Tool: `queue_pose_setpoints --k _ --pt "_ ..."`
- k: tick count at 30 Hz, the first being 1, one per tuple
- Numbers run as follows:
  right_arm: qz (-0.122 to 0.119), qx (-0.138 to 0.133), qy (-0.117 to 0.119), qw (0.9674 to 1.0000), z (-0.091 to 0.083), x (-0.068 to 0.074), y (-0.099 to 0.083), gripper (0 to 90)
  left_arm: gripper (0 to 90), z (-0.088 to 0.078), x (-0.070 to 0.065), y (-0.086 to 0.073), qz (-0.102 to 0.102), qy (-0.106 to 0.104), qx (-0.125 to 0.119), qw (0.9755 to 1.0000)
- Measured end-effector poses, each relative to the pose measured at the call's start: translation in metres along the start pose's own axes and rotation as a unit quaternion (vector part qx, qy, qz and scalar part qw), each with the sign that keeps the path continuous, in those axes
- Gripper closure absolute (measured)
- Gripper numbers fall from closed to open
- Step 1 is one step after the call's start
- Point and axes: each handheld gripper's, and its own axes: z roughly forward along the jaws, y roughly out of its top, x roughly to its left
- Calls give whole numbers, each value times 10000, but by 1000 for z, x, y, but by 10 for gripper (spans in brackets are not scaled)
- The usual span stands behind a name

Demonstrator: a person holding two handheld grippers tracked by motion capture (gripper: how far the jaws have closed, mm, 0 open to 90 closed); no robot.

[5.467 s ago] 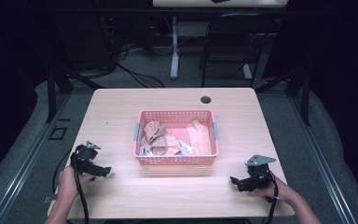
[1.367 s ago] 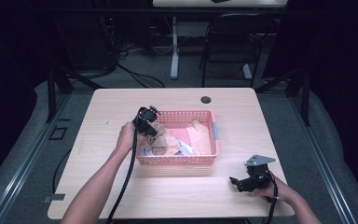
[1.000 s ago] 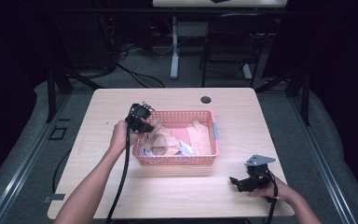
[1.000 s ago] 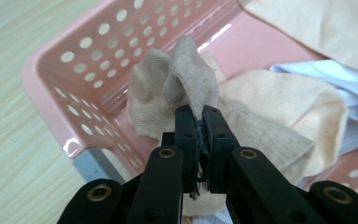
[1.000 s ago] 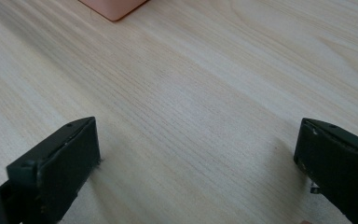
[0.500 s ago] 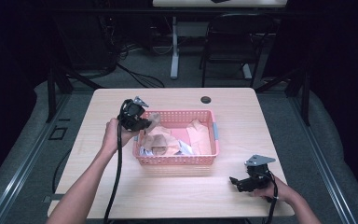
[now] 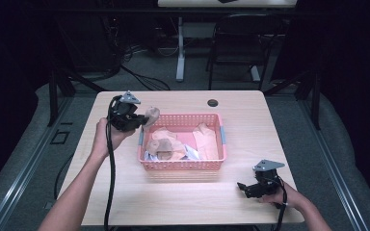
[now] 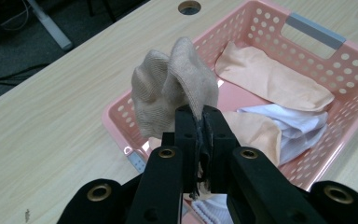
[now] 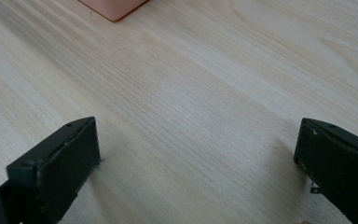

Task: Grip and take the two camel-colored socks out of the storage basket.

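My left gripper (image 7: 139,120) (image 8: 199,122) is shut on a tan sock (image 7: 151,115) (image 8: 175,81), holding it in the air over the left end of the pink basket (image 7: 181,165) (image 8: 121,119). The sock bunches up above the black jaws. Inside the basket lie peach-coloured socks (image 7: 166,144) (image 8: 270,79) and a white sock (image 7: 190,153) (image 8: 303,126). My right gripper (image 7: 244,187) (image 9: 196,154) rests low over the table near the front right corner, jaws wide open with bare wood between them.
The light wooden table (image 7: 125,192) (image 9: 191,84) has a round cable hole (image 7: 213,102) (image 8: 189,6) behind the basket. A corner of the basket (image 9: 114,7) lies ahead of the right gripper. Beyond the table stand a chair (image 7: 241,43) and floor cables.
My left gripper has lifted out of the basket with the tan sock and moved up and to the left. The right gripper has stayed where it was.
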Motion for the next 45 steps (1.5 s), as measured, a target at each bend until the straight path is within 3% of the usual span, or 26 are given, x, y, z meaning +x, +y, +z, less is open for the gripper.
queue_pose_setpoints --k 10,17,27,33,39,44,45 --pt "-1 3 0 10000 0 0 0 0 855 -24 8 -4 -66 78 -153 9998" --pt "-7 8 5 10000 0 0 0 0 854 -43 17 -11 -76 146 -61 9998" --pt "2 0 -1 10000 0 0 0 0 853 -70 31 -23 -76 261 454 9986" --pt "-4 7 1 10000 0 0 0 0 853 -79 40 -33 -90 347 774 9964" --pt "3 3 -3 10000 0 0 0 0 853 -86 49 -44 -135 404 1080 9932" --pt "4 -1 -3 10000 0 0 0 0 853 -87 56 -54 -184 427 1494 9877" --pt "4 -1 -3 10000 0 0 0 0 853 -87 56 -54 -184 427 1494 9877"
